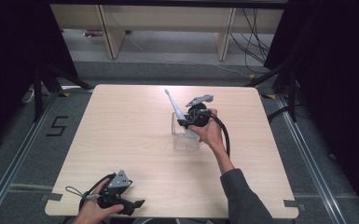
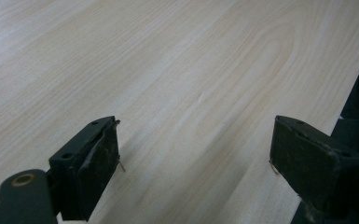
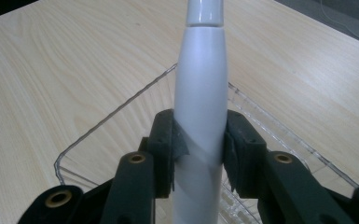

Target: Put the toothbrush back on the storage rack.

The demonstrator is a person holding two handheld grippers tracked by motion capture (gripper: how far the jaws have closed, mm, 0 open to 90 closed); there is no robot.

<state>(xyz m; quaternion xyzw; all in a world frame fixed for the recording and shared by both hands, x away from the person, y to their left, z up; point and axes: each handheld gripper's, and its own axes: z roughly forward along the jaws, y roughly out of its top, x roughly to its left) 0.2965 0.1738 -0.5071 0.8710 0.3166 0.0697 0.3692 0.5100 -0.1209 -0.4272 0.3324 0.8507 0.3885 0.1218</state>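
Nearest the high camera, at the table's [image 1: 135, 140] near left corner, the left gripper [image 1: 137, 204] rests in the person's hand, its jaws spread wide with nothing but bare wood between them, as the left gripper view shows [image 2: 193, 154].

The toothbrush [image 1: 177, 108], a white electric one, sits clamped in the right gripper [image 1: 185, 122]: in the right gripper view both pads press the sides of its thick handle [image 3: 200, 98]. It slants up and to the far left, head high over the table, while its lower end appears to dip into the clear box [image 1: 179, 139] standing right of the table's centre. The box's thin rim [image 3: 116, 109] rings the handle in the right gripper view. Whether the base touches the box floor I cannot tell.

The step in hand looks like placing the toothbrush into the box, or lifting it out; the pictures do not settle which. If placing, the next move calls for lowering the handle until it settles inside, tipping it so it lies or leans within the walls, and only then easing the jaws apart. The box is light and unheld, so a sideways drag could shove or tip it; the idle left gripper, well apart from it, could steady it.
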